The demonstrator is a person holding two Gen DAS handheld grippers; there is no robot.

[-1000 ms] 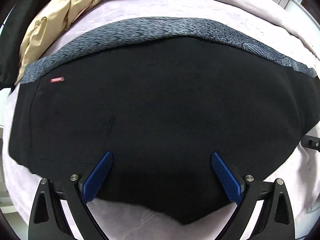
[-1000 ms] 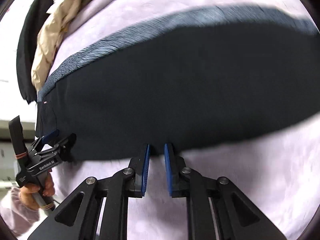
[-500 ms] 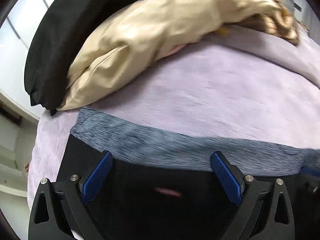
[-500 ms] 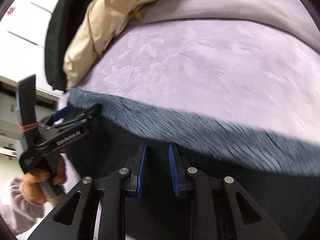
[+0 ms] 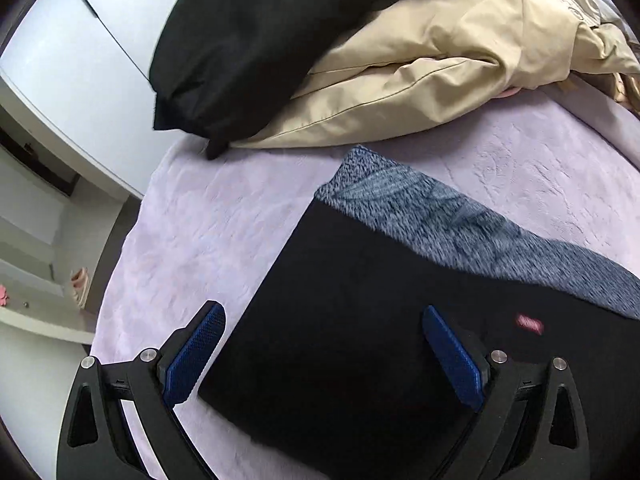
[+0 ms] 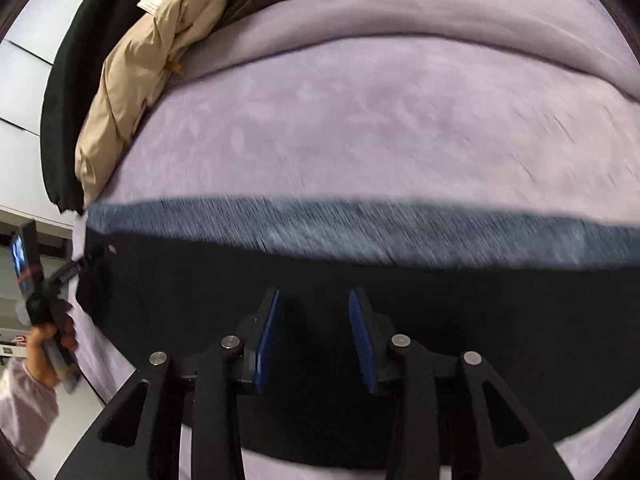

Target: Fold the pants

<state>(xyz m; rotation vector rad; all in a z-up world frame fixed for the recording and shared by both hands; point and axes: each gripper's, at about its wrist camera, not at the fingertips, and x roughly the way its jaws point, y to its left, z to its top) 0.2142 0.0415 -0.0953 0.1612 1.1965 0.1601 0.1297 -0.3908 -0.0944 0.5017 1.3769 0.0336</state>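
Black pants (image 5: 360, 320) with a mottled grey-blue waistband (image 5: 460, 228) lie folded flat on the lilac bed cover (image 5: 200, 220). A small red label (image 5: 530, 323) sits near the band. My left gripper (image 5: 320, 328) hangs open over the pants' left corner, nothing between its blue pads. In the right wrist view the pants (image 6: 200, 292) fill the lower half, the waistband (image 6: 360, 228) across the middle. My right gripper (image 6: 314, 308) hovers above the black cloth, its jaws opening, nothing gripped. The left gripper (image 6: 76, 266) shows at the pants' left edge, held by a hand.
A beige garment (image 5: 420, 80) and a black garment (image 5: 240, 40) are heaped at the bed's far left corner. The bed's left edge (image 5: 116, 280) drops to a floor with white cupboards. A raised fold of the cover (image 6: 400, 36) crosses the far side.
Both grippers swept from the pants' near edge toward the waistband. The left one swung to the left corner and rolled. The right gripper's jaws have spread apart from nearly shut.
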